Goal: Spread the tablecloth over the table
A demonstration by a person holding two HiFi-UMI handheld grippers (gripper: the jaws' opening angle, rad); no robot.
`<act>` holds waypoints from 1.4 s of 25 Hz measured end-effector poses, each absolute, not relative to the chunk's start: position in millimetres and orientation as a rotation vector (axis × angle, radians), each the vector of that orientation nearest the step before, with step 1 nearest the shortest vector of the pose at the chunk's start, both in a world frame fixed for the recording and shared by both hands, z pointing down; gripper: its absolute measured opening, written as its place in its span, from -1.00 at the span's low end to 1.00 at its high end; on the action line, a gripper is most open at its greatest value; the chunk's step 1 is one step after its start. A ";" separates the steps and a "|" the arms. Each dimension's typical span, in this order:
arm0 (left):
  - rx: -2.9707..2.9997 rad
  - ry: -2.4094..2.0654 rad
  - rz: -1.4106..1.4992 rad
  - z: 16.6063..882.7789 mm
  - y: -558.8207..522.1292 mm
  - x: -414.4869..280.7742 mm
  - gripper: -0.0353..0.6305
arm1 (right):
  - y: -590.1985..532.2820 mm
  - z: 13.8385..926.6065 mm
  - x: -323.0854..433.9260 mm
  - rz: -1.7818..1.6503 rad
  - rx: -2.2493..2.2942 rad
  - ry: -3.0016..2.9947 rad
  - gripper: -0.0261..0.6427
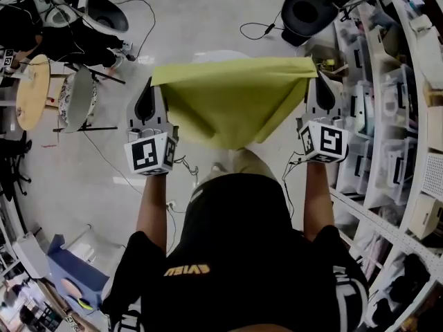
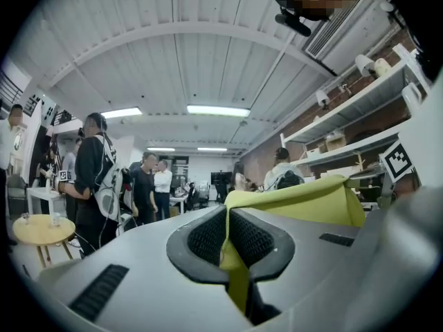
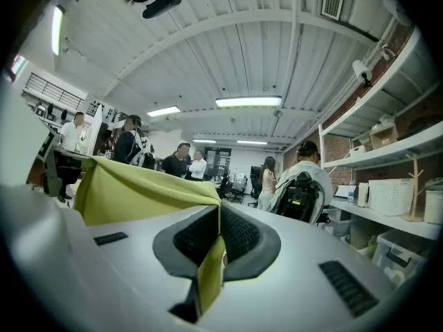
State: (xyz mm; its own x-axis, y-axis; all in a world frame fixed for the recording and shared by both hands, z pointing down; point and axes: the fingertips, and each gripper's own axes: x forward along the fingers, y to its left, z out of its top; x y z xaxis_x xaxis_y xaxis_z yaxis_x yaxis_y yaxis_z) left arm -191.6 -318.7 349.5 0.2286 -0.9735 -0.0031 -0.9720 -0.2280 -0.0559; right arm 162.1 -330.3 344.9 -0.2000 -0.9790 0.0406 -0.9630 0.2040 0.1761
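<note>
Tablecloth point(image 1: 232, 106), yellow-green, hangs in the air in front of the person, held up by two top corners; its top edge runs straight across from one gripper to the other, and the slack sags to a point in the middle, above the floor point(image 1: 208, 12); shelves point(image 1: 387, 116) full of boxes line the right side; a small round table point(image 1: 31, 92) of pale wood stands well off to the left, and whether it is the one to be covered I cannot tell; no table shows plainly beneath the cloth.

Left gripper point(image 1: 152, 86) has its jaws closed tight on the left corner, with a fold of cloth pinched between the ribbed pads; right gripper point(image 1: 315, 76) is clamped the same way on the right corner; both point level and forward, so neither hand is nearer than the other, and the cloth's long axis lies crosswise between them; my guess is that the spread depends on keeping that edge taut.

Cubes point(image 1: 149, 154) carry square black-and-white markers, not words; yellow print point(image 1: 187, 270) on the black shirt appears upside down, and I cannot read it reliably.
</note>
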 end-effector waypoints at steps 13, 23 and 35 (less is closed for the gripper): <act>-2.338 1.989 -0.248 360.8 -469.9 -175.5 -0.83 | -496.8 384.3 175.5 -0.006 1.702 -2.430 -0.89; -2.434 1.883 -0.309 395.5 -593.1 -197.6 -0.83 | -606.1 405.0 155.1 -0.042 1.684 -2.338 -0.89; -2.474 1.747 -0.636 464.2 -730.5 -210.4 -0.83 | -735.2 469.7 139.9 -0.011 1.608 -2.187 -0.89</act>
State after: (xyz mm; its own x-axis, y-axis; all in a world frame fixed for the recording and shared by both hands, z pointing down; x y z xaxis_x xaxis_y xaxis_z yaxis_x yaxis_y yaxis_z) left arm -210.4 -730.5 464.2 0.2787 -0.9117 0.3018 -0.8923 -0.3620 -0.2697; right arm 139.9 -735.2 469.7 -0.2403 -0.9132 0.3290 -0.9099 0.3300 0.2514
